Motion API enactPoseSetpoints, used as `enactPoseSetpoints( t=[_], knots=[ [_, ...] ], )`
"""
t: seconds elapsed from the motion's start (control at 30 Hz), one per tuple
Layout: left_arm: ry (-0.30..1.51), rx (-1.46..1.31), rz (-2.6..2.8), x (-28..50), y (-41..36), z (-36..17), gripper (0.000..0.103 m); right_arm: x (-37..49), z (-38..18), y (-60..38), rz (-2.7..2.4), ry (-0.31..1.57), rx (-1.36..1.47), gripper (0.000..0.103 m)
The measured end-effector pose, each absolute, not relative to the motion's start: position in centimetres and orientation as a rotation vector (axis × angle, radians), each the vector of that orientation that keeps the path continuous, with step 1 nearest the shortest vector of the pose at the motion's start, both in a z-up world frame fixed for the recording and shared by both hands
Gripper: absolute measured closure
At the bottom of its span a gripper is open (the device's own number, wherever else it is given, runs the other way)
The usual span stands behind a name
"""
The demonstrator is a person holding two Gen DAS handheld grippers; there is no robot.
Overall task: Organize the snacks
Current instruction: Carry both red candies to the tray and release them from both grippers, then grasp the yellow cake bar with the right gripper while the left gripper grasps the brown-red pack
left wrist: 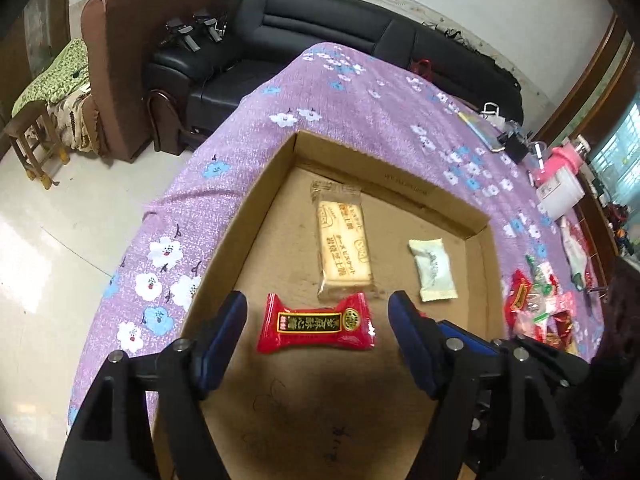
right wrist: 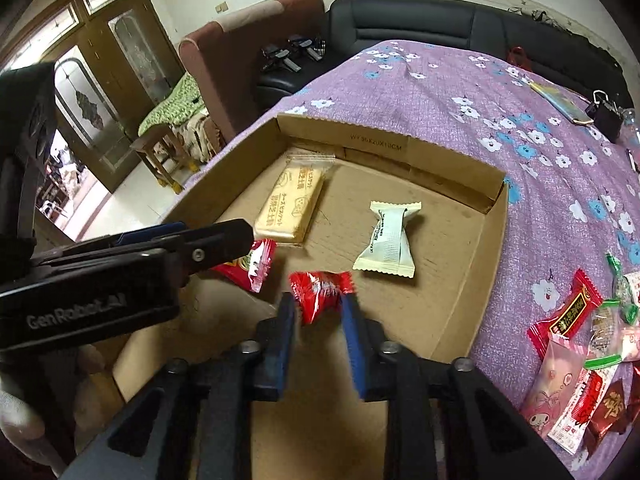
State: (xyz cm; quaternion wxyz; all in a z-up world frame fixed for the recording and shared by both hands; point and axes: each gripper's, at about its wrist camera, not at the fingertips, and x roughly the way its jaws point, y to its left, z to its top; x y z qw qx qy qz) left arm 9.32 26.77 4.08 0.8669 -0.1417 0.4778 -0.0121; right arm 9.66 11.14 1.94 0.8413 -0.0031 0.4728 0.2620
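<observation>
Three snacks (left wrist: 316, 325) inside box walls (left wrist: 240, 216)

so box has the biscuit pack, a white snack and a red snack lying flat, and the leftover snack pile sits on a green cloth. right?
Not quite: the cloth is purple with a flower print, not green, as the right wrist view shows. The rest holds: the cardboard box holds the biscuit pack, the white snack and the red snack lying flat, and the leftover snack pile sits on the cloth beside it.

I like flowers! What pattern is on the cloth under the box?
Purple cloth with white and blue flowers, clearest in the right wrist view.
</observation>
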Motion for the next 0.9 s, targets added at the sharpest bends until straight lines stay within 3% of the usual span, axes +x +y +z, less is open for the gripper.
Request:
enactPoseSetpoints(
  t=[0.33,0.5,0.9],
  knots=[
    [0.915,-0.292,-0.042,5.5,25.1,8.0,0.029,6.2,6.7,3.2,0.515,0.892,0.093,0.068],
    [0.901,-0.232,-0.057,3.1,21.4,9.9,0.007,3.2,8.1,-4.7,0.404,0.845,0.128,0.055],
    [1.027,-0.232,-0.293,2.1,10.5,8.5,0.007,-0.3,5.2,-22.4,0.083,0.862,0.24,0.054]
  ],
)
